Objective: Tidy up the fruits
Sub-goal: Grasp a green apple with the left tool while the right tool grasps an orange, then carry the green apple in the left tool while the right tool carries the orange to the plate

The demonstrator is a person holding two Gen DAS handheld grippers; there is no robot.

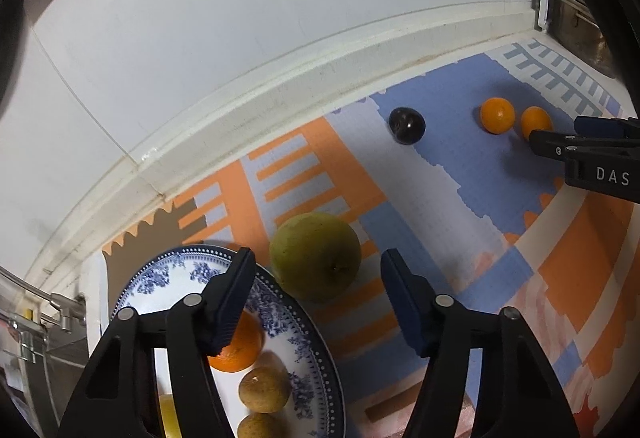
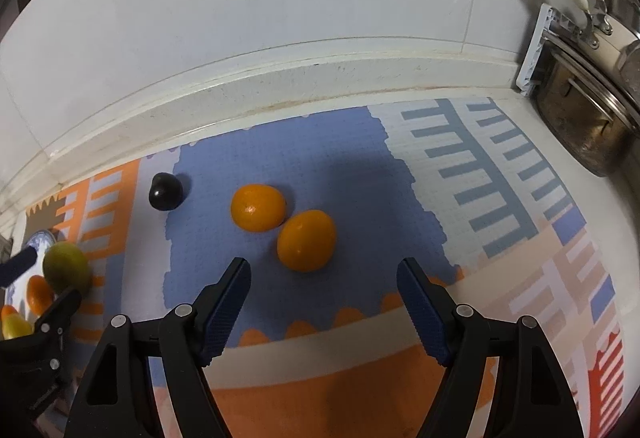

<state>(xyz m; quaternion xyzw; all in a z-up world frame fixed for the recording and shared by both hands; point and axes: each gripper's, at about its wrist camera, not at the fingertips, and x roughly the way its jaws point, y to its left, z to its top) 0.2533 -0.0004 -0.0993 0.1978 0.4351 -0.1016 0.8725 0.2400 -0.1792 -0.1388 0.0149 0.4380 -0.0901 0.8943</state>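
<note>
Both grippers hang with jaws apart over loose fruit, nothing held.

Left gripper (image 1: 316,302) has its jaws parted around empty air, the green pear (image 1: 315,255) just ahead of its fingertips and beside the rim of the blue-patterned plate (image 1: 316,354), which already carries an orange (image 1: 244,346) and two small brown fruits. Right gripper (image 2: 324,302) is likewise spread and empty, aimed at the nearer mandarin (image 2: 306,240), which touches a second mandarin (image 2: 258,207); a dark plum (image 2: 165,191) lies apart on the mat (image 2: 360,165). Judging by looks, the pear is heavy, firm and smooth, best pinched across its widest middle; the mandarins are light, soft-skinned and roll easily, so a gentle squeeze.
</note>
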